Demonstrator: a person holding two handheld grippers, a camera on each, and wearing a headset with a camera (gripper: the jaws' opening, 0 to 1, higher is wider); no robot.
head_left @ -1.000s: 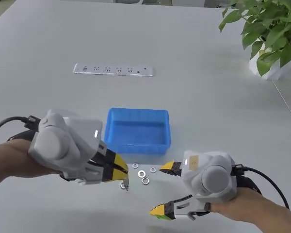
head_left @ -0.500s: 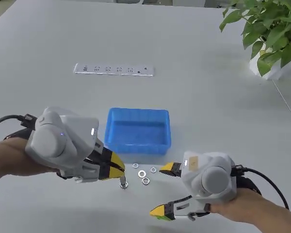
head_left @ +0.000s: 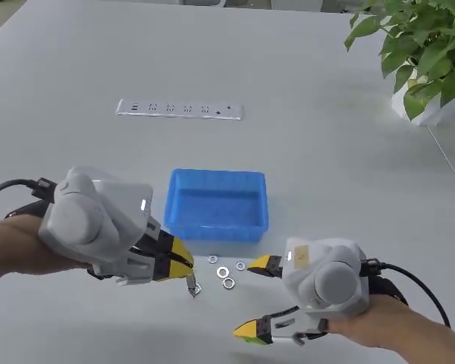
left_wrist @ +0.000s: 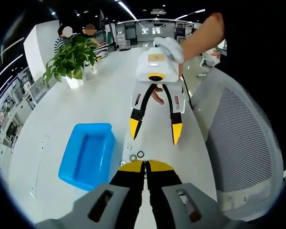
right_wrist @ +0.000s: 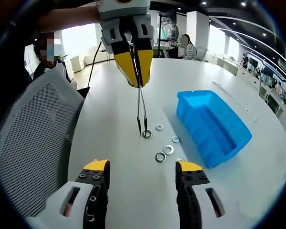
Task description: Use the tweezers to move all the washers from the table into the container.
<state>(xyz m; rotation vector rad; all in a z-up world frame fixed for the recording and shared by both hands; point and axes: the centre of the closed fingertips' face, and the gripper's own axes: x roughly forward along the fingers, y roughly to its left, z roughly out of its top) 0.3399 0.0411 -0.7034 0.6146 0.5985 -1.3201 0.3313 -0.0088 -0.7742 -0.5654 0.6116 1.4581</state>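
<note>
The left tongs (head_left: 186, 263) are pressed together on slim silver metal tweezers (right_wrist: 140, 107). The tweezers' tips touch 1 small silver metal washer (right_wrist: 147, 134), which lies on the pale grey worktop (head_left: 326, 152) near the blue rectangular plastic container (head_left: 216, 227), off the left end of its near wall. The other washers (head_left: 223, 271) lie loosely grouped on the worktop close to that same wall, apart from it. The right tongs (head_left: 252, 296) hover near the container's near-right corner, their 2 yellow-tipped jaws spread wide apart.

Blue container (head_left: 216, 205), silver washers (head_left: 227, 283), yellow-tipped fingers (head_left: 179, 256), white table (head_left: 326, 152).
</note>
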